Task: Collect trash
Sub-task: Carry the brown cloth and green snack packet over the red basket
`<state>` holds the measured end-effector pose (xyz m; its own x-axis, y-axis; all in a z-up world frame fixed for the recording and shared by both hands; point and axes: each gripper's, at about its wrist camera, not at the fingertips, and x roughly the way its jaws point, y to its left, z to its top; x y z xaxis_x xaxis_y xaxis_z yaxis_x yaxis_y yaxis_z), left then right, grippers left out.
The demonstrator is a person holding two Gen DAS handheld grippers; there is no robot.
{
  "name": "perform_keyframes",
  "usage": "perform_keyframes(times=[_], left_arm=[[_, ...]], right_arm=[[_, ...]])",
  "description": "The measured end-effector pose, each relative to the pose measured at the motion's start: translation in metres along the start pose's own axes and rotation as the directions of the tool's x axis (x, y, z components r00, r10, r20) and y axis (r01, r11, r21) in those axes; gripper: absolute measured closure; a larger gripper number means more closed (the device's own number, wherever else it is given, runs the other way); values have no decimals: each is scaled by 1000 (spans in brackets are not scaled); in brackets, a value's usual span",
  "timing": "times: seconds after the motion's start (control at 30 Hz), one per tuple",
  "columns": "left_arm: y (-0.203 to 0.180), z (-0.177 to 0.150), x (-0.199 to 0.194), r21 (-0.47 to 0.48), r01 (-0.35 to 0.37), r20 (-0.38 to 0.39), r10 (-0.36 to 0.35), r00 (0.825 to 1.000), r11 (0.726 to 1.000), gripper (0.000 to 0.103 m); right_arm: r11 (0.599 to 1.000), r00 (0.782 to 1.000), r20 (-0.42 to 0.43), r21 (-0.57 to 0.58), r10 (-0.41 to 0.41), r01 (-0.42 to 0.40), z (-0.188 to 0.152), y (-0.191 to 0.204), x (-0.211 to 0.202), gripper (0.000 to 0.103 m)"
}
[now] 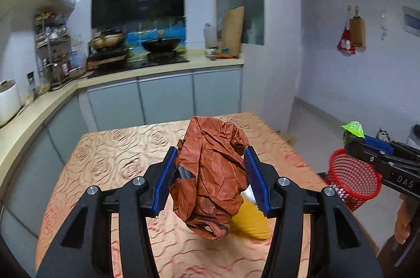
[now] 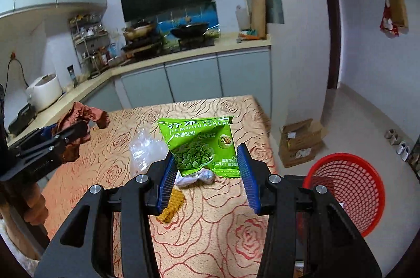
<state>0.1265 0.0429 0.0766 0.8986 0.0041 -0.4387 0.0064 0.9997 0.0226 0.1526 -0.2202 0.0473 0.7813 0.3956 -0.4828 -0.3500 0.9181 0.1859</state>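
Observation:
My left gripper (image 1: 211, 178) is shut on a crumpled brown wrapper (image 1: 212, 173) and holds it above the table; it also shows at the left of the right wrist view (image 2: 78, 131). My right gripper (image 2: 207, 173) is shut on a green snack packet (image 2: 202, 146), held above the table; the packet shows in the left wrist view (image 1: 353, 129) over the red mesh basket (image 1: 353, 179). The basket stands on the floor right of the table (image 2: 349, 188). A clear plastic bag (image 2: 145, 148), a white crumpled scrap (image 2: 194, 178) and a yellow wrapper (image 2: 172, 207) lie on the table.
The table has a rose-patterned cloth (image 2: 223, 238). Kitchen counters with a stove and pans (image 1: 136, 47) stand behind and to the left. Cardboard boxes (image 2: 302, 141) lie on the floor beyond the basket. A white rice cooker (image 2: 44, 91) sits on the left counter.

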Motion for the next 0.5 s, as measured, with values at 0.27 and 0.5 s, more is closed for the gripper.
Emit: perform_keyframes(times=[0.27,0.5], left_arm=[[-47,11,2,48,98,24,-99,995,994,53],[-79,15,8,74,178,26,-180,983,981,52]], right_arm=[[997,997,43,45,-67,65,0,-30,-27,59],[989,990,54,87,-126,121,-3,-56,-42,59]])
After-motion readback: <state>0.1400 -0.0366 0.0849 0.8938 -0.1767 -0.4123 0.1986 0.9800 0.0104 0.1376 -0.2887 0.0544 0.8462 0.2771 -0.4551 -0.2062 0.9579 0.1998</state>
